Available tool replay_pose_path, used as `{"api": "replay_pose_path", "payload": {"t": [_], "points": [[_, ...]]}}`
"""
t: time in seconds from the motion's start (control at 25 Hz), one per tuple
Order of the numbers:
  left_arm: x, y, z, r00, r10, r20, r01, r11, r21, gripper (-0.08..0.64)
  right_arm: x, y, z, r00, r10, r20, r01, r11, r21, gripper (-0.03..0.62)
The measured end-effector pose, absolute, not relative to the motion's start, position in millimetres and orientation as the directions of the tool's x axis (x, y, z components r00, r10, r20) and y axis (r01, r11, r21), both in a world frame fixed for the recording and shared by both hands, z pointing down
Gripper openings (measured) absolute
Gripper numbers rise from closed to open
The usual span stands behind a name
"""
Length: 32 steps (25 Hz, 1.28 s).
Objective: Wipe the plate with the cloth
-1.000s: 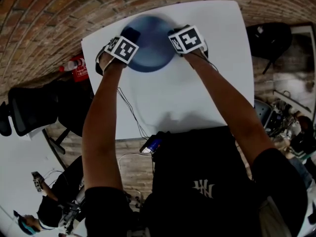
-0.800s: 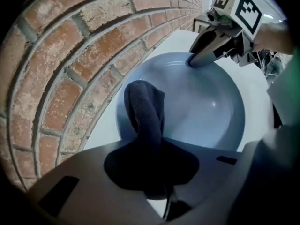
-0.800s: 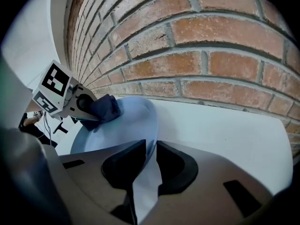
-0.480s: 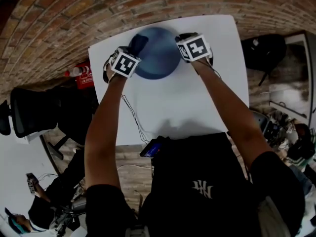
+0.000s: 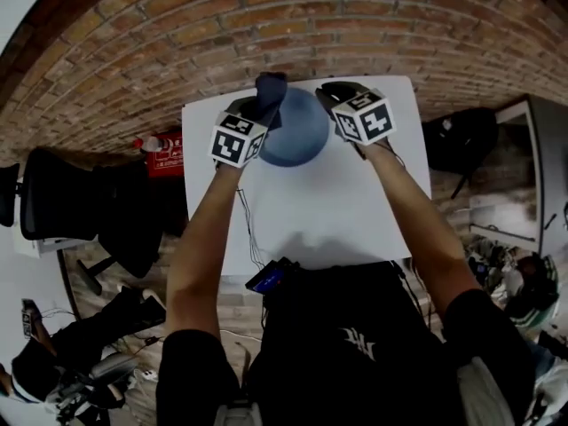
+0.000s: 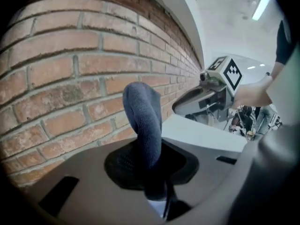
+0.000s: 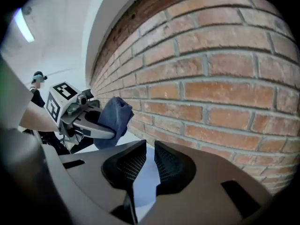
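Note:
A round blue plate [image 5: 297, 136] is held up over the white table [image 5: 355, 202], close to the brick wall. My right gripper [image 5: 331, 96] is shut on the plate's right rim; the pale blue edge [image 7: 142, 184] runs between its nearly closed jaws [image 7: 150, 165]. My left gripper [image 5: 257, 106] is shut on a dark blue cloth [image 5: 271, 91], which stands up in a fold [image 6: 143, 121] from the jaws [image 6: 150, 168] at the plate's upper left rim. From the right gripper view the cloth [image 7: 115, 118] bulges out of the left gripper [image 7: 101, 125].
A brick wall [image 5: 266, 25] runs right behind the table. A black office chair [image 5: 62, 202] and a red object [image 5: 164, 153] are on the left, a black bag [image 5: 461, 140] on the right. A small dark device [image 5: 266, 278] lies at the table's near edge.
Both grippers have risen from the table, taking the plate and the cloth up with them. The cloth now stands above the plate's rim instead of lying by it.

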State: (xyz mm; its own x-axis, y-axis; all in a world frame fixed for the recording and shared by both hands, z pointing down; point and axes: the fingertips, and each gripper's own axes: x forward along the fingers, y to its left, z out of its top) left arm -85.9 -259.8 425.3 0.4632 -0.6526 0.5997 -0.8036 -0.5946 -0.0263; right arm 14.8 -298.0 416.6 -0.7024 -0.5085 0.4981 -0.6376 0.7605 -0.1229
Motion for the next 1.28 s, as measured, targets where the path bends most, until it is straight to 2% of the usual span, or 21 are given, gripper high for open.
{"api": "replay_pose_path", "payload": {"t": [0.16,0.4,0.52,0.72,0.88,1.04,1.28], "points": [[-66,-247,353,0.565,-0.719,0.405,-0.796,-0.605,0.036,0.064,-4,-274,348,-0.778,-0.495,0.386,-0.563,0.823,-0.08,0.071],[-62,-207,258,0.626,-0.768,0.138,-0.779,-0.625,0.059,0.064,-12,-204,253,-0.915,-0.368,0.166,-0.385,0.918,-0.09,0.055],[-58,-180,224,0.651,-0.757,0.059,-0.759,-0.65,0.038,0.064,-5,-165,211,-0.947,-0.321,0.033,-0.322,0.941,-0.098,0.052],[-79,-130,199,0.669,-0.743,-0.028,-0.742,-0.67,0.029,0.067,2,-110,170,-0.941,-0.309,-0.14,-0.3,0.951,-0.079,0.051],[-106,-85,186,0.671,-0.736,-0.088,-0.736,-0.675,0.038,0.067,6,-69,167,-0.936,-0.302,-0.179,-0.284,0.952,-0.116,0.051],[-133,-49,181,0.637,-0.757,-0.145,-0.761,-0.647,0.038,0.067,7,-31,177,-0.95,-0.278,-0.144,-0.264,0.958,-0.112,0.051],[-133,2,194,0.659,-0.745,-0.107,-0.744,-0.666,0.055,0.067,17,23,192,-0.961,-0.234,-0.145,-0.213,0.966,-0.144,0.051]]}}
